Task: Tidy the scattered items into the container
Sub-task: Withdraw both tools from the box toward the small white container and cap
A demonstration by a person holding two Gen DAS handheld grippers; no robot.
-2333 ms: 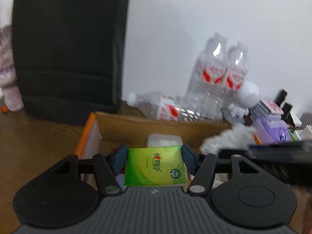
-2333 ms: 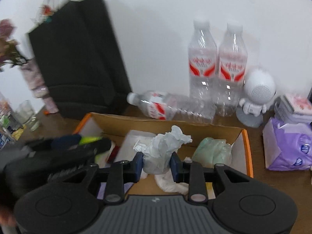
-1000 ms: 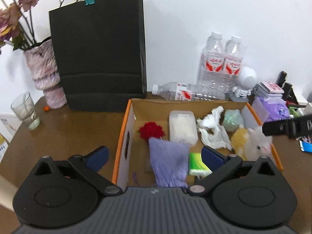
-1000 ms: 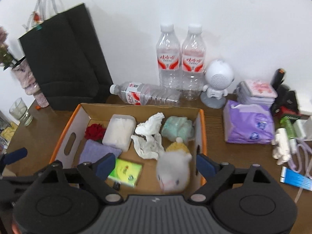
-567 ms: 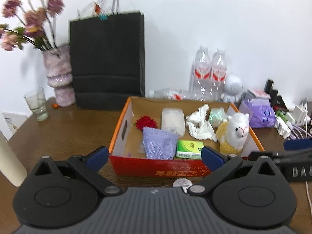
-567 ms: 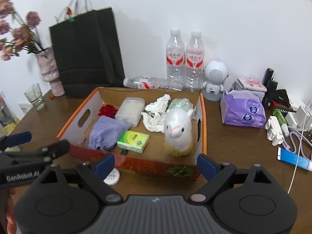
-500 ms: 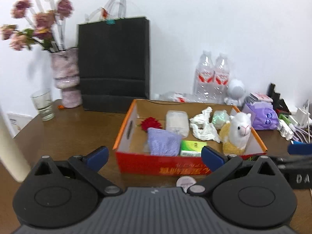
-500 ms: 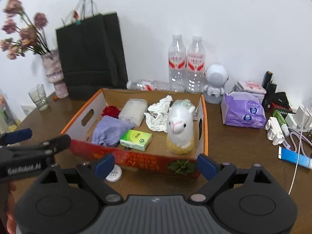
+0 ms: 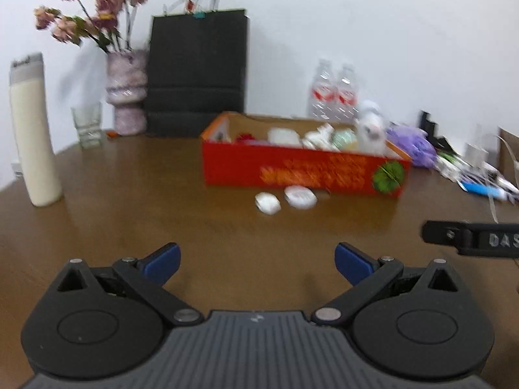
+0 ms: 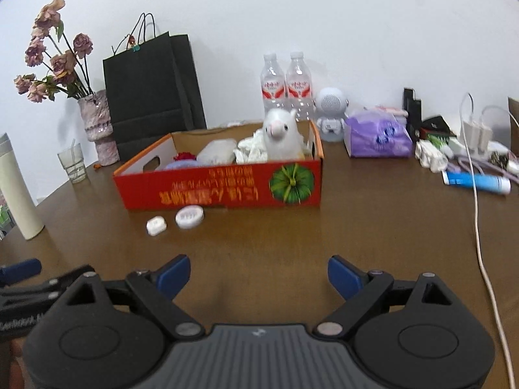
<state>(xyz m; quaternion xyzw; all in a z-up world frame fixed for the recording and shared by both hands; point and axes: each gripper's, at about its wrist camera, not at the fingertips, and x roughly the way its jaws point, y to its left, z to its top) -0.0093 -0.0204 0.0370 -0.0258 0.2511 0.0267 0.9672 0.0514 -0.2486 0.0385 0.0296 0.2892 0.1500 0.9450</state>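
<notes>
Your left claw (image 9: pixel 256 261) and right claw (image 10: pixel 258 275) both stand wide open with nothing between the blue pads, hovering over bare wood at the near edge of the desk (image 10: pixel 373 214). The red cardboard box (image 10: pixel 223 191) sits toward the far edge, holding the white plush alpaca (image 10: pixel 280 139), crumpled tissues and other items. Two small white cases (image 10: pixel 189 216) lie on the desk, just beside the box's near wall.
</notes>
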